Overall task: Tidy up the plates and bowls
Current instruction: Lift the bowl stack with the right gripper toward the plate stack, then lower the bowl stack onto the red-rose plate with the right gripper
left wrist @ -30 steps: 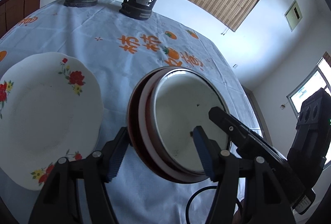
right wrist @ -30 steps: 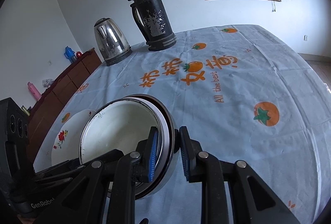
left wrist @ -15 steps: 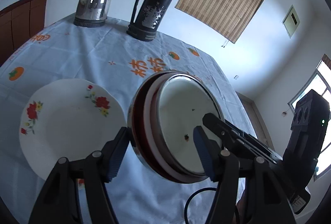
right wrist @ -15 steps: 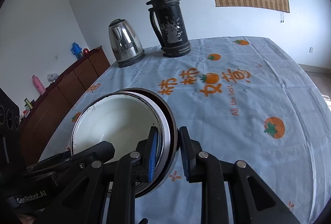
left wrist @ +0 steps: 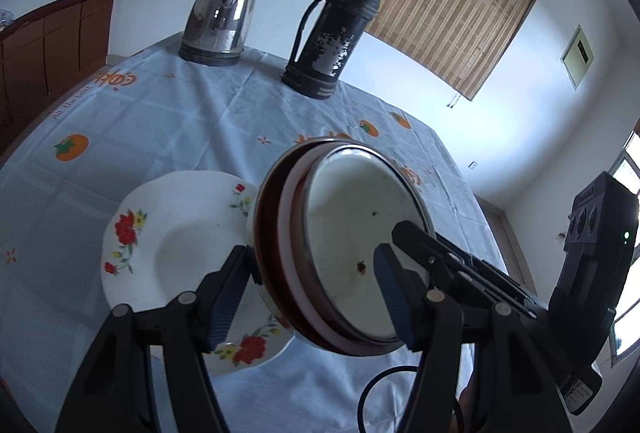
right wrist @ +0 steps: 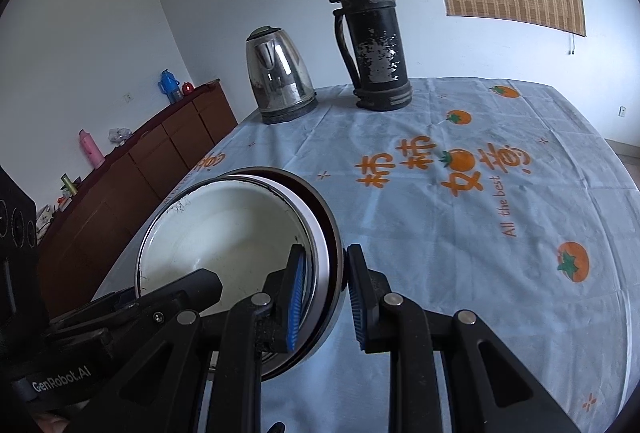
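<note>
1. I hold the stack of bowls (left wrist: 352, 265) with both grippers. My left gripper (left wrist: 312, 297) is clamped across the rims on one side: one pad is on the outer wall, the other pad is inside the white top bowl.
2. My right gripper (right wrist: 324, 297) pinches the rims on the opposite side, with its fingers almost together around the thin edge.
3. The stack is in the air, tilted, above the blue tablecloth (right wrist: 480, 233). In the left view it hangs partly in front of the flowered plate (left wrist: 172, 245), which lies flat on the cloth.
4. I judge the step is to carry the stack and set it down, probably on or near this plate.
5. To do it well, I move both hands together at the same speed, so neither grip twists the rims.
6. I bring the stack level before I lower it, because the nested bowls can slide out when tilted.
7. I stay well apart from the kettle (right wrist: 280, 81) and the thermos (right wrist: 372, 41).
8. I open the fingers only when the bottom rests.
</note>
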A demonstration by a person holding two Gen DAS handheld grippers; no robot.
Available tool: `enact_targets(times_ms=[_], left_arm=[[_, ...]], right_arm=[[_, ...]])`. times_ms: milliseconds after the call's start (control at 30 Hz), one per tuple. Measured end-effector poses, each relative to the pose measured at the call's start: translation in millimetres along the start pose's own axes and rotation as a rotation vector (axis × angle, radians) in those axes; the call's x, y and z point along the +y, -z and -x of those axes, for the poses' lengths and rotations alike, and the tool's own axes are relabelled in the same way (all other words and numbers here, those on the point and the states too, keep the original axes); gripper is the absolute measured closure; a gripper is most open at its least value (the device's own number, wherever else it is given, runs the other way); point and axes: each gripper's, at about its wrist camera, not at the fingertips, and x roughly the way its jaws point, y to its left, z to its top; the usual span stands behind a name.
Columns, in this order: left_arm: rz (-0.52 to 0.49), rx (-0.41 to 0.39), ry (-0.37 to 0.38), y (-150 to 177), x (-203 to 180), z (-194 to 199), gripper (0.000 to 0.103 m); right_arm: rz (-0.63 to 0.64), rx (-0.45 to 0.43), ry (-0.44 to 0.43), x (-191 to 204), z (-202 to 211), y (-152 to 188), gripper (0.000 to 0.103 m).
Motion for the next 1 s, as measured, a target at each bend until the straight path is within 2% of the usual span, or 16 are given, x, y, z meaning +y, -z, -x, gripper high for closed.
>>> enact_targets(times_ms=[500,1000], left_arm=[[0.029,0.002,-0.038,-4,34,3,0.04],[0.045,0.002,-0.06,-5,51,5,0.04]], right_arm=[[0.032,0.026,-0.026,32,-25,-1,0.08],[0.044,0.05,-0.037,47,-43,0,0.08]])
